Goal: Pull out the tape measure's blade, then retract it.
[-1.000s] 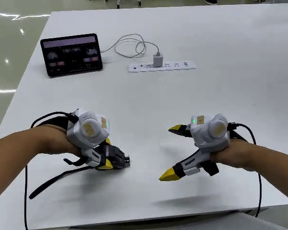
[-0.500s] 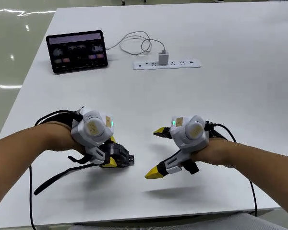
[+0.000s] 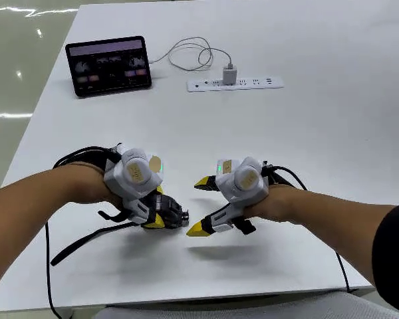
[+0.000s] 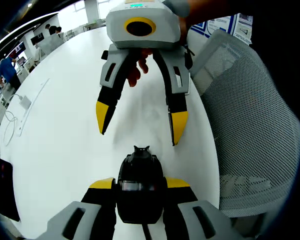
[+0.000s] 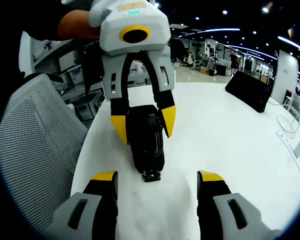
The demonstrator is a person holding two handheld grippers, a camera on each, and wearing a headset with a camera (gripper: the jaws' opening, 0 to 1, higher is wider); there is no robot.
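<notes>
Left gripper [image 3: 161,216] clamps the half-hidden tape measure [image 4: 140,186]; right gripper [image 3: 195,206] gapes.

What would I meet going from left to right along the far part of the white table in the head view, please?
In order: black tablet with a lit screen → looped white cable → white power strip, with a white charger plugged into its left half.

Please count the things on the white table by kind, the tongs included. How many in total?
Tablet: 1
Power strip: 1
Charger with cable: 1
Tape measure: 1
Tongs: 2, left tongs and right tongs
Total: 6
</notes>
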